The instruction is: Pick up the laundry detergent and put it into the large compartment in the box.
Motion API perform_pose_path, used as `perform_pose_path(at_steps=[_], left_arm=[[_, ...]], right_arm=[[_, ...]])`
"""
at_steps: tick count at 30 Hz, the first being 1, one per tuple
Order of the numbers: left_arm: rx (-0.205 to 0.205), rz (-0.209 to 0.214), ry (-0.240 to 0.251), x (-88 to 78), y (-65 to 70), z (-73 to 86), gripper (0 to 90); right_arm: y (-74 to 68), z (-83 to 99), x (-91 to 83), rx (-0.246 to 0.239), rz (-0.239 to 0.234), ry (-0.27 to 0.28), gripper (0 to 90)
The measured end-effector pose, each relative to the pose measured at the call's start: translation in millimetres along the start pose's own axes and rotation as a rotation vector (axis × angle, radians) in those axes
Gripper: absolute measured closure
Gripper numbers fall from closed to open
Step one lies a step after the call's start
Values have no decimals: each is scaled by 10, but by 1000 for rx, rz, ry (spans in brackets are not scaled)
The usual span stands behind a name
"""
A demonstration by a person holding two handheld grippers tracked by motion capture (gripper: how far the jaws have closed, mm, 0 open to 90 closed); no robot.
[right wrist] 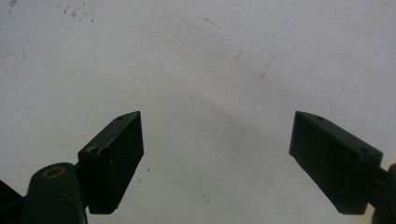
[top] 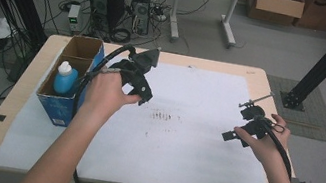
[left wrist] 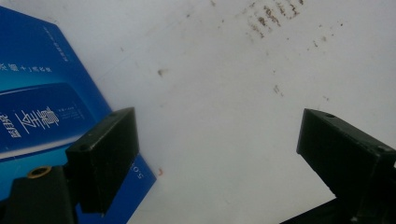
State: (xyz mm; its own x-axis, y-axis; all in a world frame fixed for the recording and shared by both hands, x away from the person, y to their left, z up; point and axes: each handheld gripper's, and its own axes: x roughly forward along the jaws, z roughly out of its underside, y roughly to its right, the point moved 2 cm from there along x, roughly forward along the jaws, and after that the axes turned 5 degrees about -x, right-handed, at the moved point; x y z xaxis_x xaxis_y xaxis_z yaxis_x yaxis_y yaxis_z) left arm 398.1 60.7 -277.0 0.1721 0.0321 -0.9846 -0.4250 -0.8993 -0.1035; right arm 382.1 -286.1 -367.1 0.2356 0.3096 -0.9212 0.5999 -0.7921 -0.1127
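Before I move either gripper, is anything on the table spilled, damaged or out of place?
Nothing spilled or toppled. Only brown smudges mark the white sheet near its middle. The bottle stands upright inside the blue box at the table's left.

Black left gripper [top: 143, 93] and right gripper [top: 240, 130] (blocky jaws, brass-ringed holes) trail black cables.
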Motion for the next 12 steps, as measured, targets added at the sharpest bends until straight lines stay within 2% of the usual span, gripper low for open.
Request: perform_pose_path(at_steps=[12], left_arm=[[-1, 3, -2, -7, 9, -2, 137]], right_arm=[[-4, 6, -15, 2, -1, 0, 178]])
